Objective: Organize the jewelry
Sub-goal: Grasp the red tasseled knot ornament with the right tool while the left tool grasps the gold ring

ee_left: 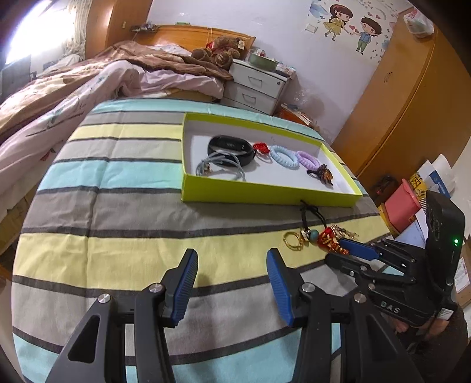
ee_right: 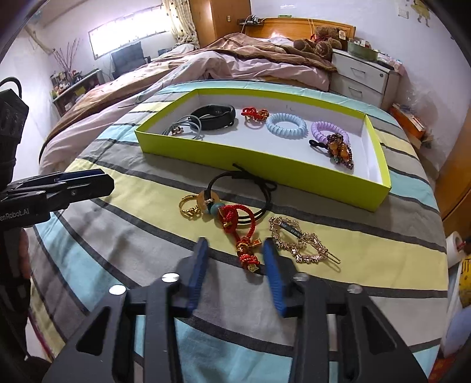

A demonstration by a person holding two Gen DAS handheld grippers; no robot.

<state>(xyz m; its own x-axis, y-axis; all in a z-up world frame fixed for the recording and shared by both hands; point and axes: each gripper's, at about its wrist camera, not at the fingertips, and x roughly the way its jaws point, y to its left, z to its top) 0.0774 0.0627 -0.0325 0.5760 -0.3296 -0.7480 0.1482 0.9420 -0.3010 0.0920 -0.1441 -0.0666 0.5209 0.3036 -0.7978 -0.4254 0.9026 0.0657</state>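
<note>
The left tool (ee_left: 232, 259) hangs spread over bare striped cloth (ee_left: 117, 206) on the table, nothing between its fingers. Just right of it lie a gold ring (ee_right: 188, 207), a black hair tie (ee_right: 235, 188), a red knotted charm (ee_right: 245, 241) and a gold hair clip (ee_right: 300, 241). The right tool (ee_right: 235, 247) is half spread, the charm's lower end between its fingers, apparently unpinched. Behind, the yellow-green tray (ee_right: 265, 165) holds more pieces

A home bedroom: an unmade bed (ee_right: 235, 59) with rumpled quilts and a wooden headboard (ee_right: 306, 25) fills the upper frame, with a teddy bear (ee_right: 321, 39), a white nightstand (ee_right: 362, 78), wooden wardrobes (ee_left: 412, 97) and cartoon wall stickers (ee_left: 350, 25) upper right.
</note>
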